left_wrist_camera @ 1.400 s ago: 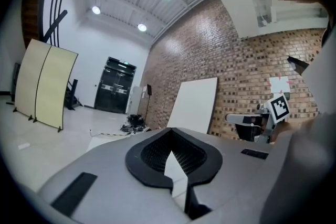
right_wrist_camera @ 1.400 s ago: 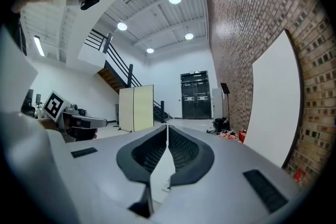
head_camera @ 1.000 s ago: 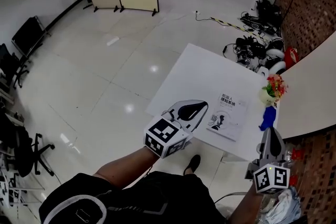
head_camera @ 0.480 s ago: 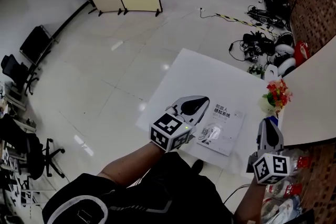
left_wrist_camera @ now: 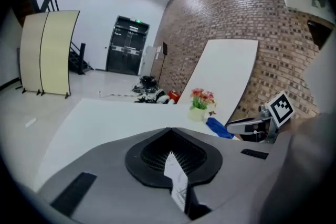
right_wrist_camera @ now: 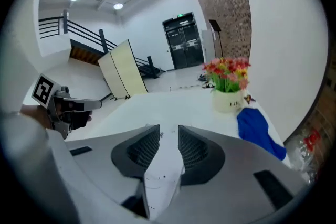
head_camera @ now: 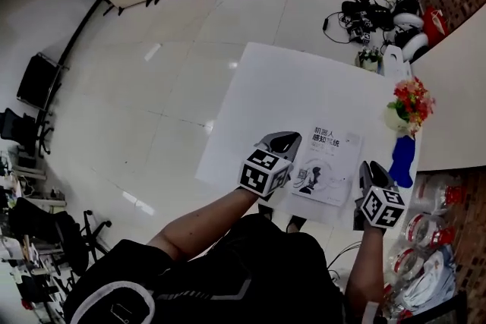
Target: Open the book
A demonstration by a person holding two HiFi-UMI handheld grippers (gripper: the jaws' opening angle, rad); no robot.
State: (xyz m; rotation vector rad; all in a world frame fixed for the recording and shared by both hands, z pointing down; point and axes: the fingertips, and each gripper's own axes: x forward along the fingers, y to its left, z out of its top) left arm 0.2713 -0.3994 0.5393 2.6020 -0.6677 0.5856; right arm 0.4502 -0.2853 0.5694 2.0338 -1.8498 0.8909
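Fingers on the right gripper are opening, nothing between; left gripper pinched shut, empty; we have dropped both to flank the closed book flat on the worktop, so cover-lifting looks imminent.

Thin white softcover book, rectangular, with dark printed title characters across the top of the cover and a small grey drawing beneath them, near the middle. Closed, front cover facing up. Lying flat on the white table, close to the near edge and toward the right-hand end. Set slightly askew to that edge, title end pointing away. Cover smooth and unbent, no page lifted. Spine side not discernible from above.
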